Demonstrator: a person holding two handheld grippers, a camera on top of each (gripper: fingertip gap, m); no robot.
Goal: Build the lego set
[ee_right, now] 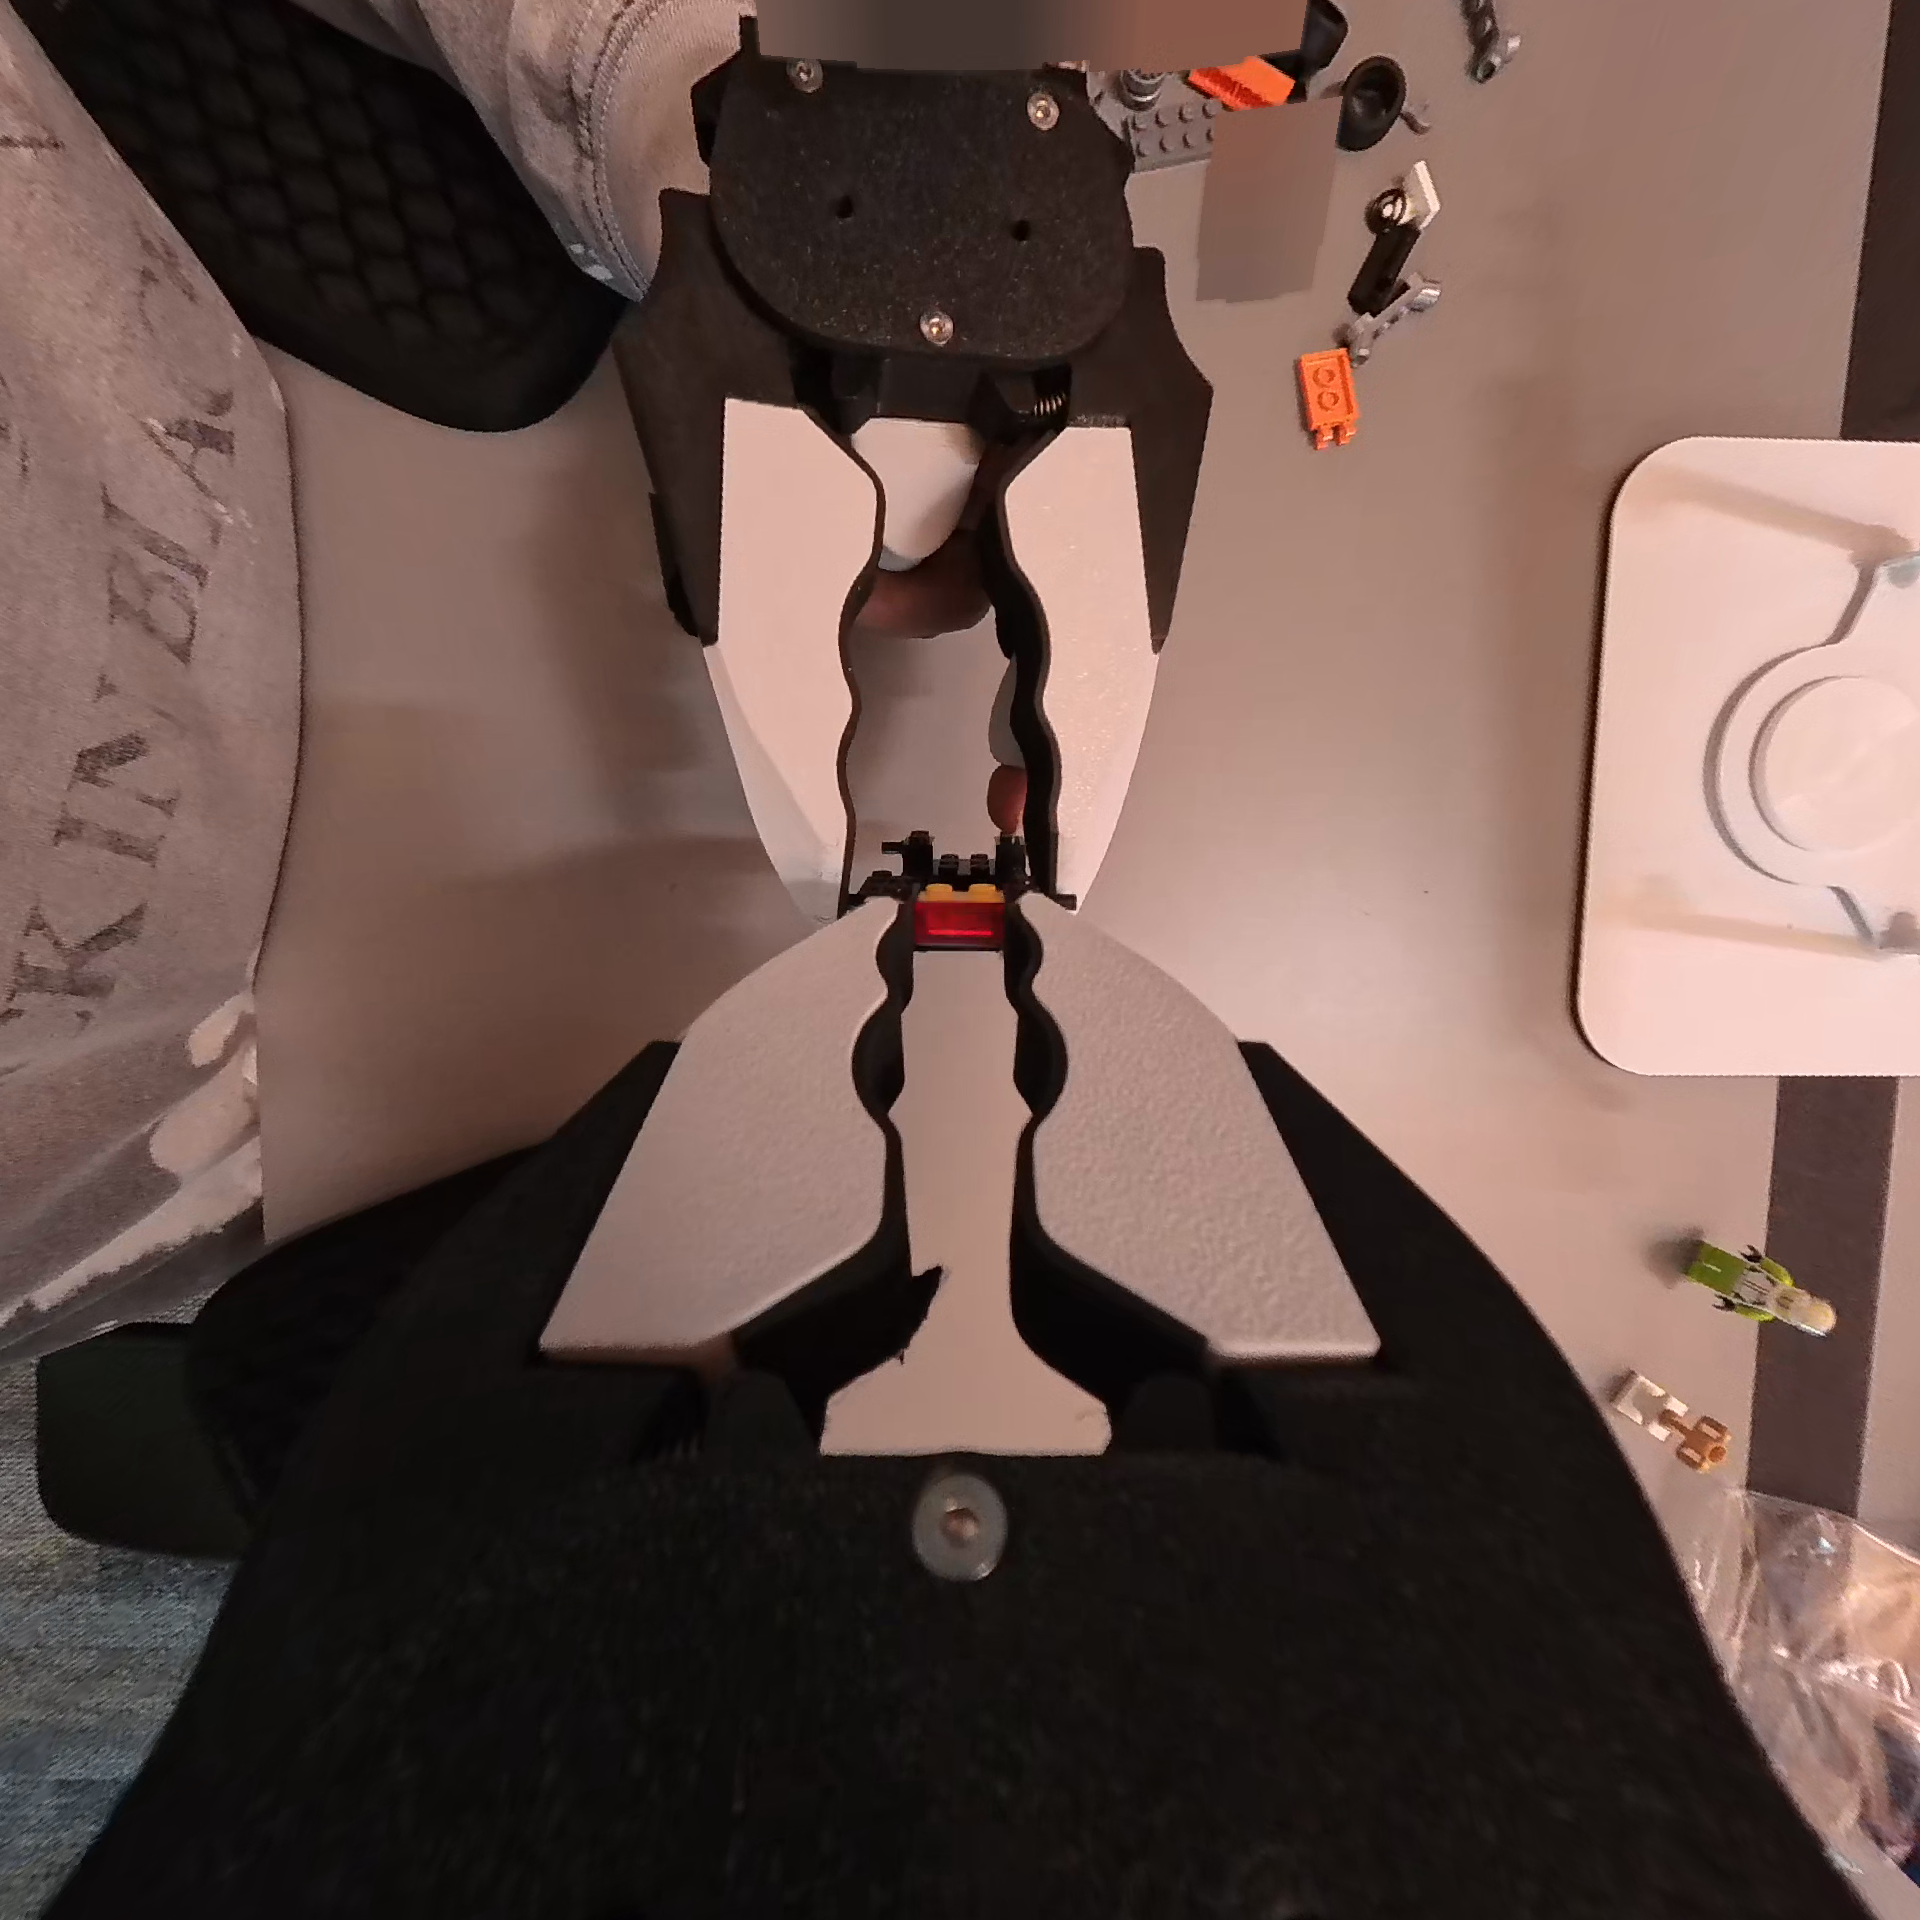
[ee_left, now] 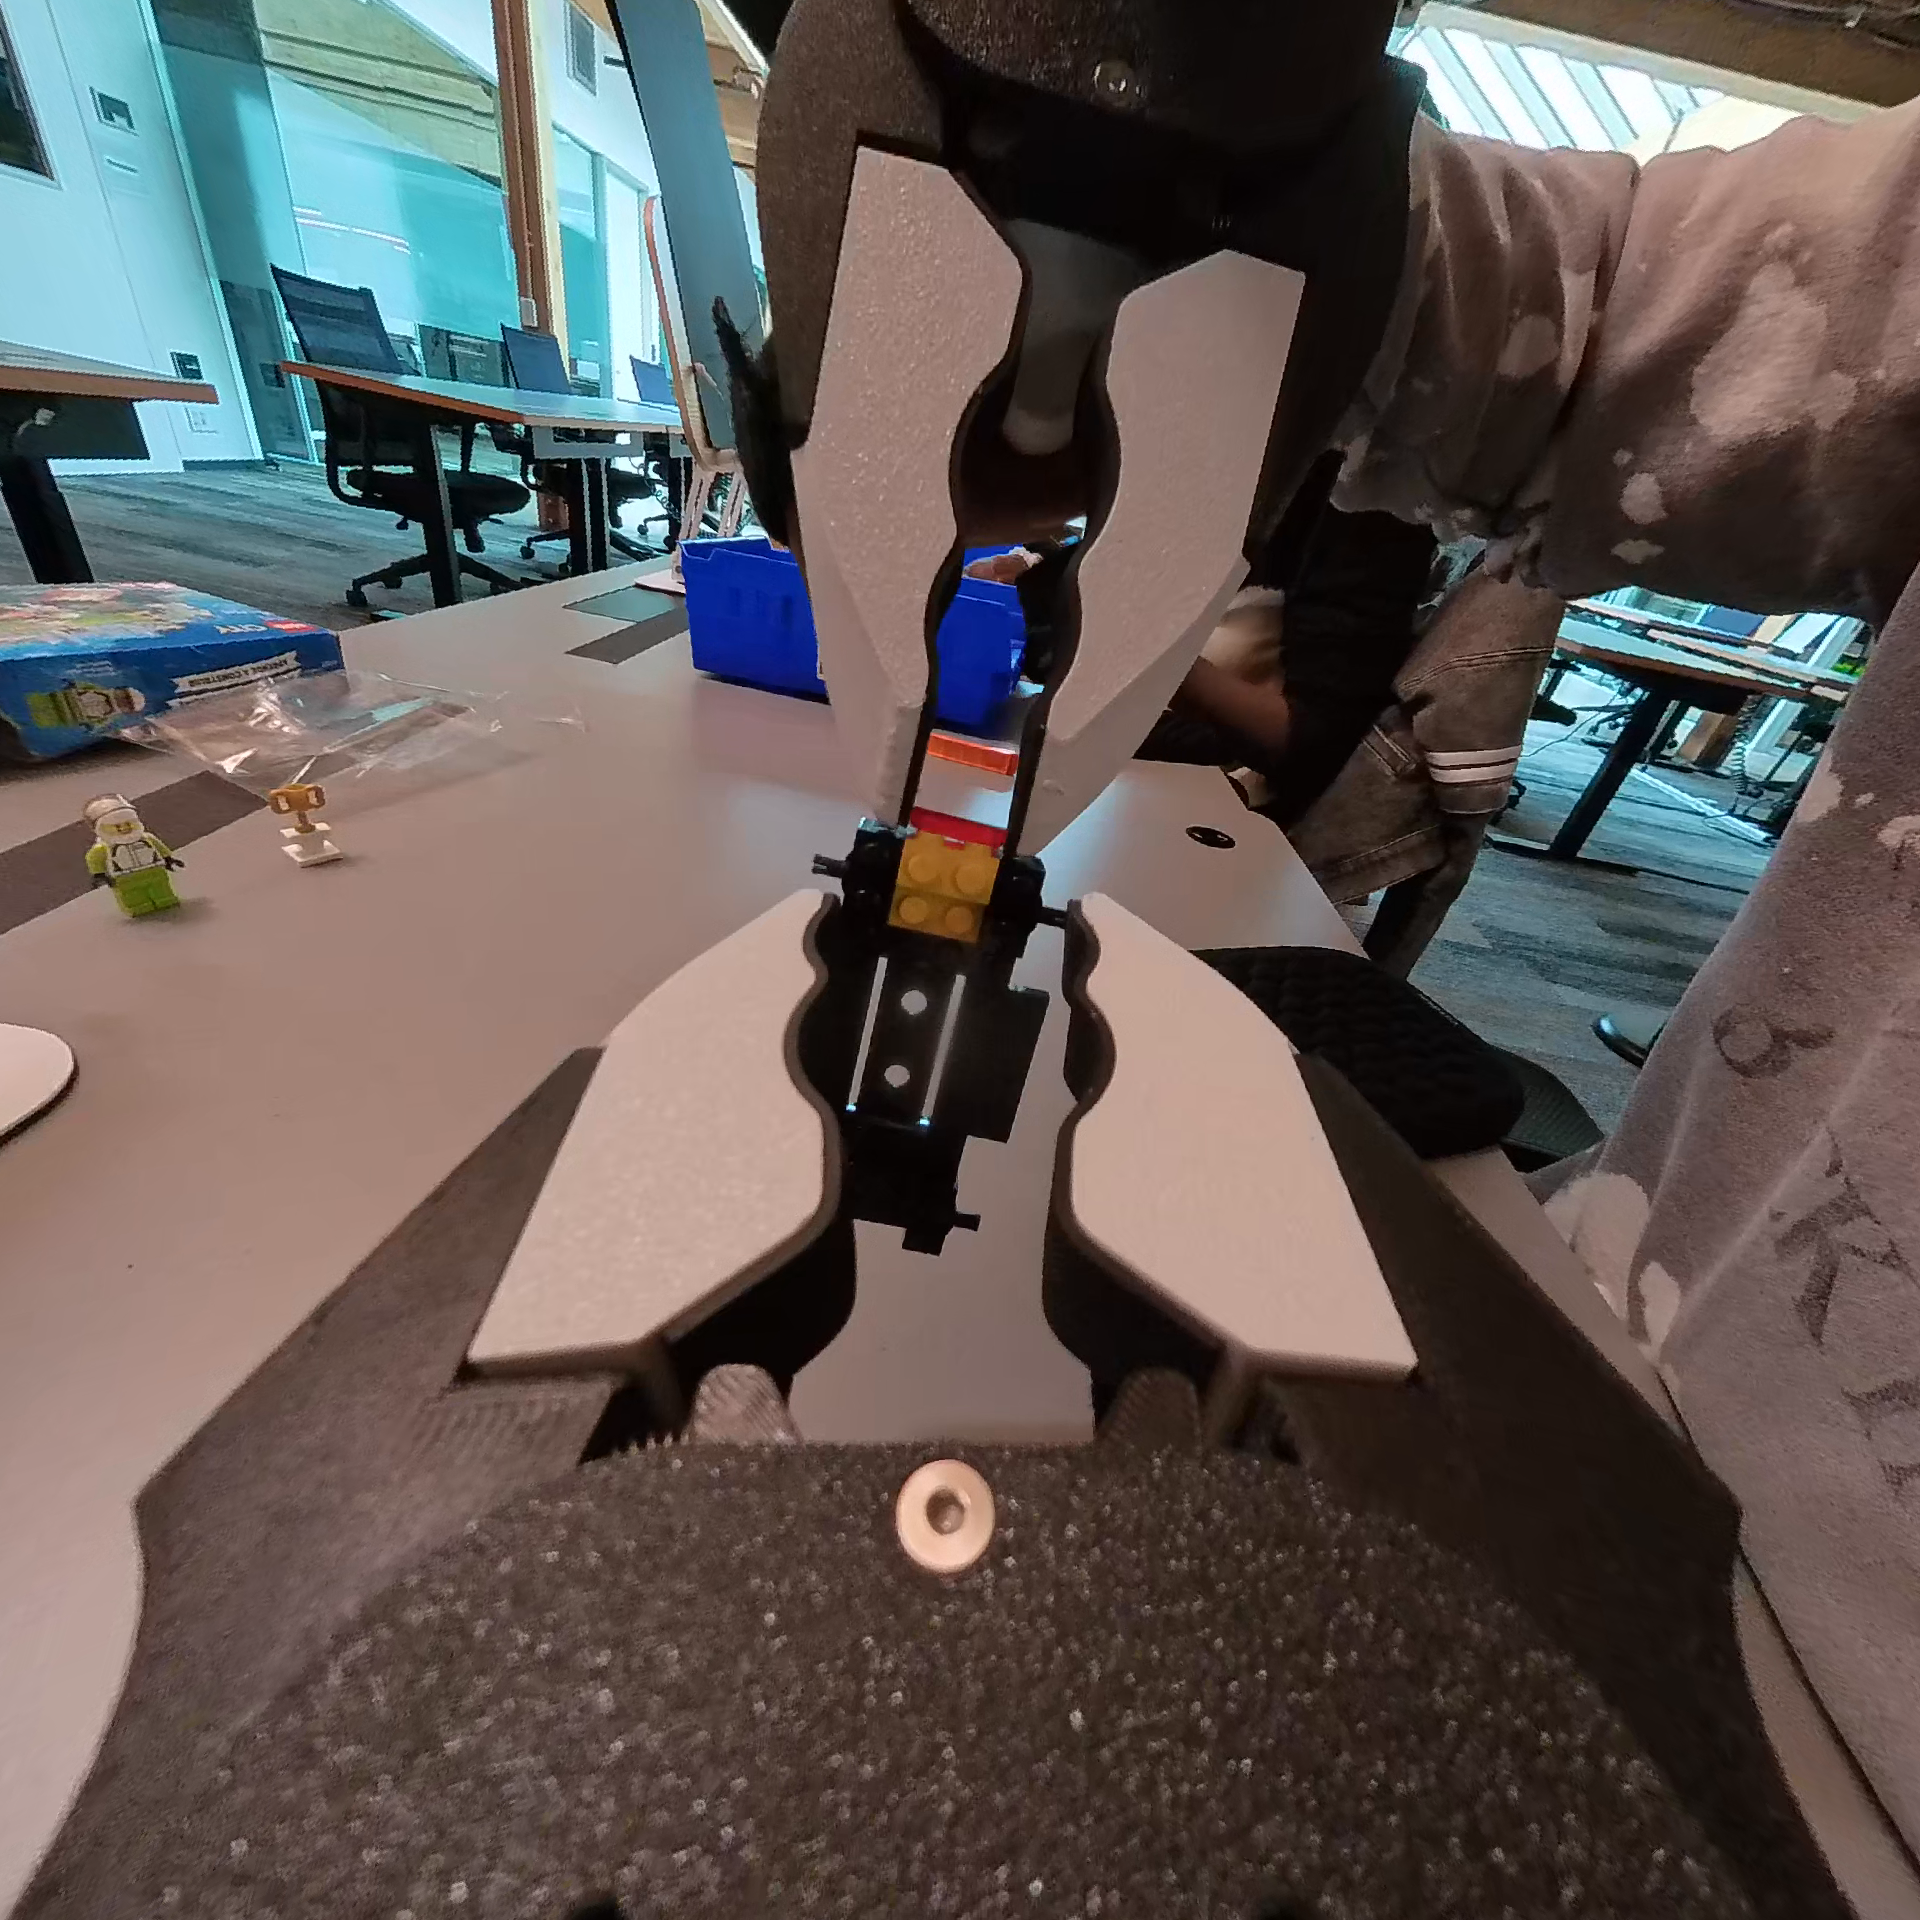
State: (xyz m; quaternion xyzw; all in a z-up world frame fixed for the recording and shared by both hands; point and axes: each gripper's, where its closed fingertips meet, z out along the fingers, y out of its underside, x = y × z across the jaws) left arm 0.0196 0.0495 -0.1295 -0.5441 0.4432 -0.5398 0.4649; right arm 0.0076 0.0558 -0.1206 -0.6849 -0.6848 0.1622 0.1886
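My left gripper (ee_left: 951, 920) is shut on a black lego chassis (ee_left: 914, 1049) and holds it over the grey table (ee_left: 416, 1039). A yellow brick (ee_left: 940, 883) sits on the chassis's far end. My right gripper (ee_left: 966, 826) comes down from above, shut on a small clear red piece (ee_left: 958, 824) that rests against the yellow brick. In the right wrist view my right gripper (ee_right: 958, 920) grips the red piece (ee_right: 956, 925), which touches the yellow brick (ee_right: 961, 891) on the chassis (ee_right: 961, 864). The left gripper (ee_right: 951, 883) faces it from the top.
A green minifigure (ee_left: 135, 862), a gold trophy (ee_left: 301, 821), a plastic bag (ee_left: 312, 717), a blue box (ee_left: 156, 655) and a blue bin (ee_left: 758, 613) are on the table. Loose orange (ee_right: 1325, 395) and grey parts (ee_right: 1174, 125) and a white stand base (ee_right: 1766, 748) lie to the right. Both grippers' tips are close together, under 4 cm apart. The green minifigure (ee_left: 135, 862) lies around 30 cm away from my left fingertips. It is also in sight in the right wrist view (ee_right: 1741, 1281).
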